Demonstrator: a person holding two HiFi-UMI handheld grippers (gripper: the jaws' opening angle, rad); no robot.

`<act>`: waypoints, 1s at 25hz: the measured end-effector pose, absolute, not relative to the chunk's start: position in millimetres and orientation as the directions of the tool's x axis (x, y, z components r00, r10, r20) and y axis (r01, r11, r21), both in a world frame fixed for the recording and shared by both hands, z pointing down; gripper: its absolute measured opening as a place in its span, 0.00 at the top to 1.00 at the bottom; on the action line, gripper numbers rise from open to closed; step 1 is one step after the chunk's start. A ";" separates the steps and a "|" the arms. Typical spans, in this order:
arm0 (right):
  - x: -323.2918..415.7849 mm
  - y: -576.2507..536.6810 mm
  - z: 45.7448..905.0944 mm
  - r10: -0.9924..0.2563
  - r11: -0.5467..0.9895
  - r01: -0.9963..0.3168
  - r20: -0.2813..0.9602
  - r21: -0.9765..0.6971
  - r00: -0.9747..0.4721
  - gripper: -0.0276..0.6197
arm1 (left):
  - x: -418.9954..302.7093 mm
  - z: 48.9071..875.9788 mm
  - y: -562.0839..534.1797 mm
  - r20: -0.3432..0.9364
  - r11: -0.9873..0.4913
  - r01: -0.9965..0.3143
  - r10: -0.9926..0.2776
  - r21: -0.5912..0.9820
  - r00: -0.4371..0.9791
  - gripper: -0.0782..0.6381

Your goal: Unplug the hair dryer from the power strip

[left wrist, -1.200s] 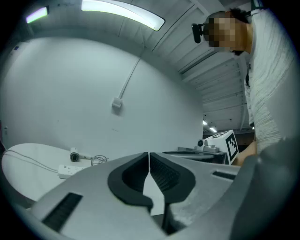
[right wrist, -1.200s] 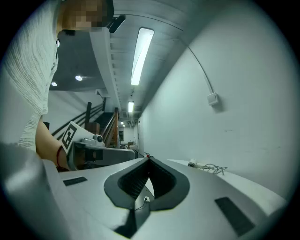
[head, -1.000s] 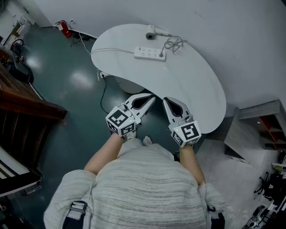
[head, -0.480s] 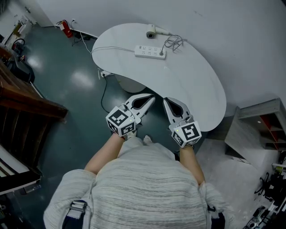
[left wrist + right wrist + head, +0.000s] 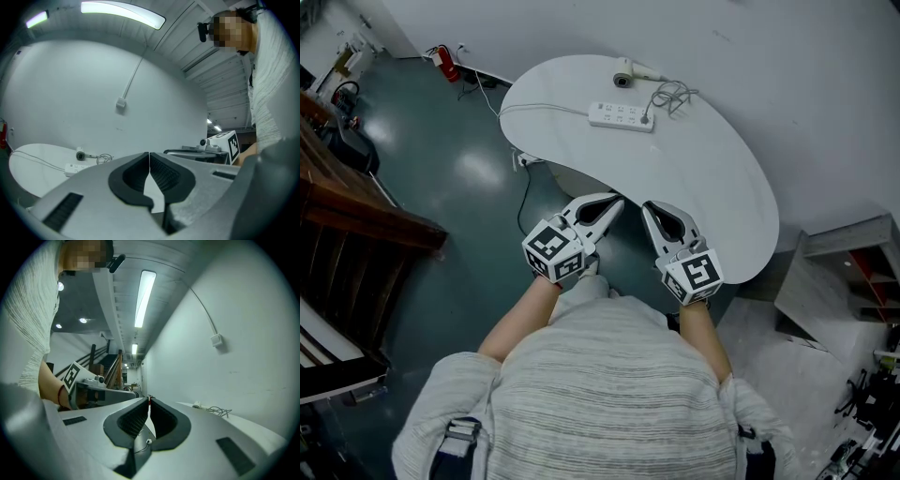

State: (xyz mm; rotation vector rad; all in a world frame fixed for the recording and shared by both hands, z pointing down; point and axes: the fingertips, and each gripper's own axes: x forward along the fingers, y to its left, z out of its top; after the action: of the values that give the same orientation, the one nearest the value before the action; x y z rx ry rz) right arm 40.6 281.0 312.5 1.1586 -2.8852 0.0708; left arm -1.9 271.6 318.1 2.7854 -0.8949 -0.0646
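A white power strip (image 5: 621,115) lies at the far side of the white curved table (image 5: 712,187). A small hair dryer (image 5: 623,73) lies behind it, its coiled cord (image 5: 670,94) running to a plug (image 5: 644,119) at the strip's right end. My left gripper (image 5: 619,199) and right gripper (image 5: 647,206) hover side by side before the table's near edge, far from the strip, both shut and empty. In the left gripper view the strip (image 5: 75,168) and dryer (image 5: 80,154) show beyond the shut gripper (image 5: 149,153). The right gripper view shows the dryer (image 5: 197,405) past its shut gripper (image 5: 149,399).
The strip's white cable (image 5: 544,106) runs left off the table, and a dark cable (image 5: 523,192) hangs below it to the green floor. A red fire extinguisher (image 5: 443,62) stands by the far wall. Wooden stairs (image 5: 356,216) are at left, a grey shelf (image 5: 848,272) at right.
The head view has shifted a little, so the table sits slightly lower in the picture. Both grippers stay side by side and shut.
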 end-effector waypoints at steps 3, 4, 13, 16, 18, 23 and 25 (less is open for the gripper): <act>37.1 266.2 313.8 -0.686 0.726 -0.688 0.053 -0.022 -0.726 0.91 | -5.9 318.8 257.0 0.019 -0.791 -0.575 -0.584 0.208 0.811 0.88; 35.8 261.0 315.2 -0.685 0.726 -0.687 0.057 -0.021 -0.726 0.91 | -7.2 320.0 251.8 0.019 -0.791 -0.576 -0.585 0.206 0.811 0.88; 22.3 184.0 330.1 -0.706 0.705 -0.709 0.093 -0.002 -0.702 0.91 | -22.9 332.7 168.4 0.019 -0.804 -0.554 -0.564 0.218 0.826 0.88; 17.0 150.1 335.6 -0.718 0.691 -0.723 0.113 0.001 -0.687 0.91 | -26.6 336.3 130.0 0.037 -0.821 -0.529 -0.535 0.216 0.844 0.88; 12.7 127.9 340.4 -0.723 0.684 -0.730 0.132 -0.001 -0.678 0.91 | -29.3 339.4 105.0 0.051 -0.832 -0.513 -0.515 0.213 0.856 0.88; 6.8 76.7 352.2 -0.740 0.658 -0.753 0.170 -0.017 -0.651 0.91 | -32.8 353.1 51.3 0.089 -0.857 -0.466 -0.458 0.219 0.884 0.88; 4.4 59.0 356.5 -0.746 0.647 -0.762 0.184 -0.026 -0.639 0.91 | -31.6 358.2 35.3 0.104 -0.874 -0.435 -0.422 0.219 0.901 0.88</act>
State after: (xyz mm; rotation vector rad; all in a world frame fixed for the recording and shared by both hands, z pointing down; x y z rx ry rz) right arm 4.4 59.0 356.5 1.2492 -2.7059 0.1517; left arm -31.6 35.3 358.2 2.8283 -0.6473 0.0773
